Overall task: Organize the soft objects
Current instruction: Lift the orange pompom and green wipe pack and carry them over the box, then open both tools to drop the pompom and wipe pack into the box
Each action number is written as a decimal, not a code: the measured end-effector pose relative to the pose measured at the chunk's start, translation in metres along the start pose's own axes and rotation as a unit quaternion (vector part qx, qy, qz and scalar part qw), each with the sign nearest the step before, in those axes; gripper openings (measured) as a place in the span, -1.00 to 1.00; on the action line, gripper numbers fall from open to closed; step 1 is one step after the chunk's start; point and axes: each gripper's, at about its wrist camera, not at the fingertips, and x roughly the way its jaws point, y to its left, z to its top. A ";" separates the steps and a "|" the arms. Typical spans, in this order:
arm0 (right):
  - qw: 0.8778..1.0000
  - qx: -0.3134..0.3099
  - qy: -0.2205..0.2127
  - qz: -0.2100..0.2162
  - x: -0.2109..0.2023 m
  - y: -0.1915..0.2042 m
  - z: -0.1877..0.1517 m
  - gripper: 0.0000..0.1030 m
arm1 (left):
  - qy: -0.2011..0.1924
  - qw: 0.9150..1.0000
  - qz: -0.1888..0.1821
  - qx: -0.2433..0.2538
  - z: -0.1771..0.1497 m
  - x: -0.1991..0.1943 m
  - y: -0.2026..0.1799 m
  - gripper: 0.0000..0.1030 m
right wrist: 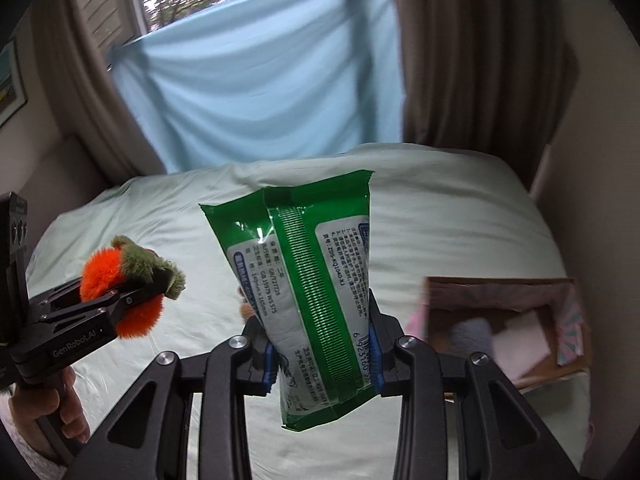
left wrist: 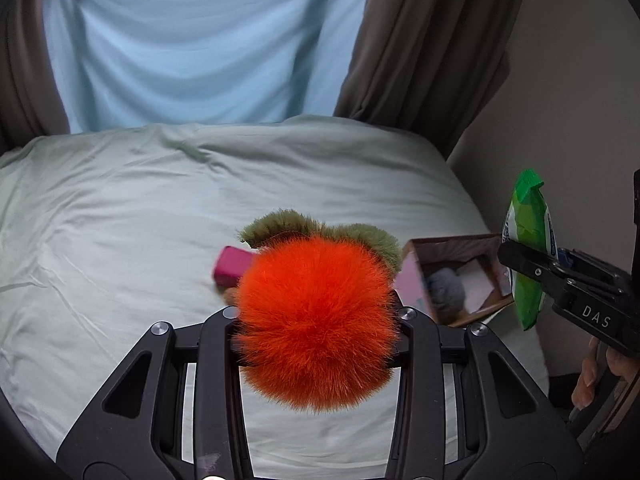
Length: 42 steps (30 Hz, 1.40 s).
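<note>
My left gripper (left wrist: 316,314) is shut on a fluffy orange plush (left wrist: 316,320) with an olive-green fuzzy top, held above the bed. The right wrist view shows that plush (right wrist: 108,272) at the left, clamped in the left gripper (right wrist: 132,300). My right gripper (right wrist: 320,354) is shut on a green and white tissue pack (right wrist: 316,292), which stands upright between the blue pads. From the left wrist view, the pack (left wrist: 528,248) hangs at the right edge in the right gripper (left wrist: 520,260). An open cardboard box (right wrist: 500,292) lies on the bed to the right.
A pale green bedsheet (left wrist: 120,240) covers the bed. A pink object (left wrist: 232,266) lies behind the plush. The box (left wrist: 456,246) holds a grey fuzzy ball (left wrist: 446,290) and a pale pink item (right wrist: 520,344). Brown curtains (right wrist: 480,60), a blue cloth (left wrist: 192,40) and a wall close the far side.
</note>
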 end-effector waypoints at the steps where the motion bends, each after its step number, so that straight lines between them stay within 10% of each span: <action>1: 1.000 0.005 0.000 -0.003 -0.008 -0.014 0.002 -0.37 | 0.000 1.000 -0.002 0.000 0.002 0.001 -0.016 -0.35; 19: 0.994 0.067 0.078 -0.035 0.003 -0.253 0.002 -0.38 | 0.083 0.995 -0.039 0.034 0.007 0.150 -0.264 -0.35; 42: 0.958 0.188 0.218 -0.009 0.141 -0.368 -0.051 -0.37 | 0.275 0.957 -0.013 0.089 -0.059 0.343 -0.340 -0.20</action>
